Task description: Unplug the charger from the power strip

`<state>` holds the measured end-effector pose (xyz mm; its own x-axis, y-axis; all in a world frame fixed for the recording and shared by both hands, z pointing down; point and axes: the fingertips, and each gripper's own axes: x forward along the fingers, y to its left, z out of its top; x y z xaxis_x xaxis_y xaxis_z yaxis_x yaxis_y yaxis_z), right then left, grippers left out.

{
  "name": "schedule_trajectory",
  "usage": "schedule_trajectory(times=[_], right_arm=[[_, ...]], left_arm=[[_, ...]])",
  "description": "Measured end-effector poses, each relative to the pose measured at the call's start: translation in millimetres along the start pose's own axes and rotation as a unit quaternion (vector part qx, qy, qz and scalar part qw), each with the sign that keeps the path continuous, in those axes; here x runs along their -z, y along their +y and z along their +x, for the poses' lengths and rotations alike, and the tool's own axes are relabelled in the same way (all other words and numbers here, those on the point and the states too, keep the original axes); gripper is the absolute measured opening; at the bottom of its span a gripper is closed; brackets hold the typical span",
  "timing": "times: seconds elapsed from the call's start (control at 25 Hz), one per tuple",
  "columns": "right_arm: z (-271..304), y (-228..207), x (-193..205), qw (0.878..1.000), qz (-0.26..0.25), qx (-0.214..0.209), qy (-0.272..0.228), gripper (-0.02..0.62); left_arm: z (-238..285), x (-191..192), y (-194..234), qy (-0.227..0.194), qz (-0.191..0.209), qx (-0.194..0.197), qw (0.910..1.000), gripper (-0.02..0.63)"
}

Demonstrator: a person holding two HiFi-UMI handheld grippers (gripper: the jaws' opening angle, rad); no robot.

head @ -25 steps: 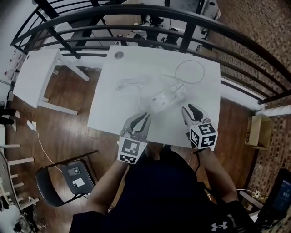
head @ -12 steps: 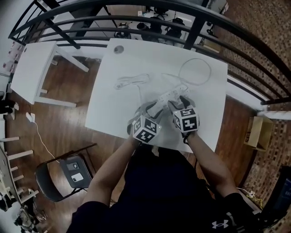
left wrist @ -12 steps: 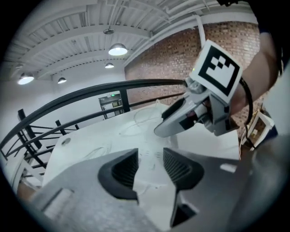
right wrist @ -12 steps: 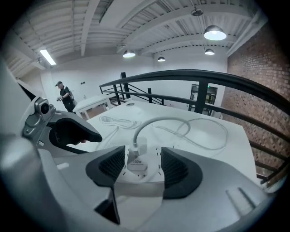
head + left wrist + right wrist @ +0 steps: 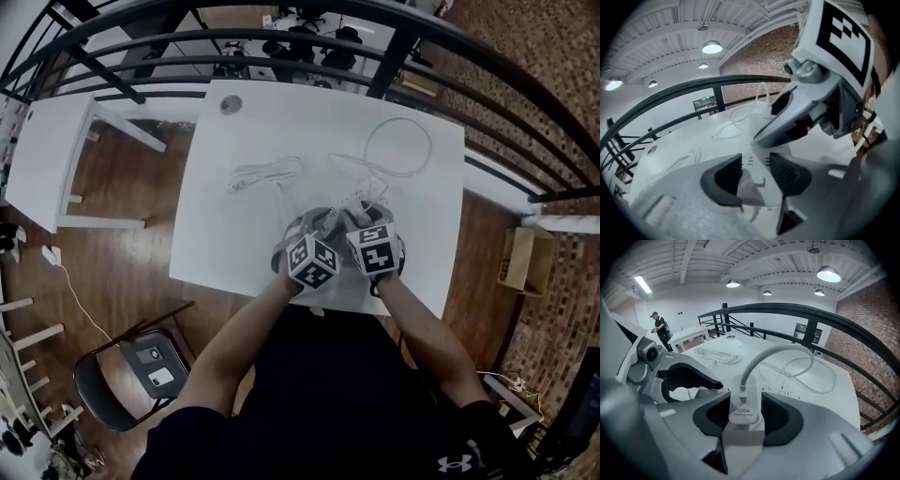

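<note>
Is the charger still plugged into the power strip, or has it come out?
Still plugged in: the white 100w charger block stands upright, seated on the white power strip, with the right claw's jaws closing around it.

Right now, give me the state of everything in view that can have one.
power strip, lying flat on the table.
charger, plugged into the power strip, standing upright.
charger cable, plugged into the charger's top, looped across the table.
bundled cable, loosely coiled, lying flat.
left gripper, fingers opening, astride the power strip.
right gripper, fingers closing, charger between them.
</note>
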<state>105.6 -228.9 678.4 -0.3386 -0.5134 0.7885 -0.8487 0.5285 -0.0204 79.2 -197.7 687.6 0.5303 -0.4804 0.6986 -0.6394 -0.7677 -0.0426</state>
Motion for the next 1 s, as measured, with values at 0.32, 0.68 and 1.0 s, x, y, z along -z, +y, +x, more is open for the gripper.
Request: schedule_trajectory(times=[0.32,0.68,1.0], right_arm=[[-6,5,-2,1.000,-0.013,0.013,0.006,0.143],[-8,6,-6,1.000,-0.019,0.016,0.003,0.140],[-17,3,-12,0.999,-0.001,0.010,-0.030,0.140]], left_arm=[[0,-2,-4,-0.024,-0.011,0.017,0.9995,0.179],[2,-1,-3,-0.019,-0.021,0.032,0.9991,0.183],[2,0,-3,-0.020,-0.022,0.031,0.9991,0.183]])
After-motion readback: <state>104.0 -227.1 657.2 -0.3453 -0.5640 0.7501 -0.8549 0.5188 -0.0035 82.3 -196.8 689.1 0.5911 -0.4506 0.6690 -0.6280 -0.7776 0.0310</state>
